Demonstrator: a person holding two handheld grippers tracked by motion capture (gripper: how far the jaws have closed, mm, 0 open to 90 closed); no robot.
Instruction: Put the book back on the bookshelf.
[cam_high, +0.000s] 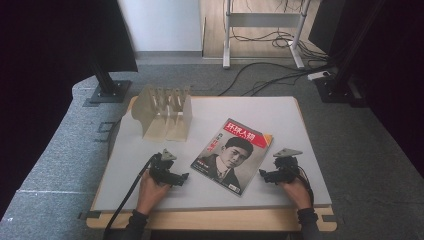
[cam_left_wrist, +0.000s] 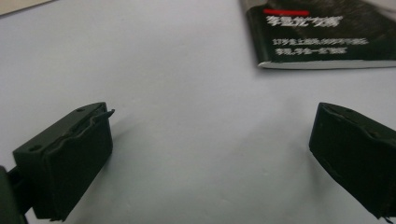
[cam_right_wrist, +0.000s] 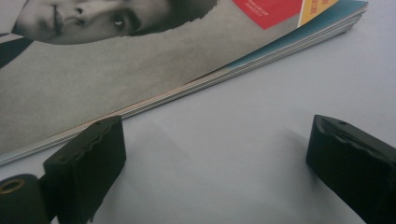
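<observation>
Flat on table (cam_high: 150, 195): magazine (cam_high: 231, 154), portrait cover, red title band; both tools spread apart, empty.

open tongs (cam_right_wrist: 215, 163), magazine (cam_right_wrist: 140, 84) edge beside

Your left gripper (cam_high: 185, 176): bare table (cam_high: 150, 195) ahead up to magazine (cam_high: 232, 154). Rack (cam_high: 165, 112) blocks far left. Your right gripper (cam_high: 261, 175): magazine edge just beside jaw.
</observation>
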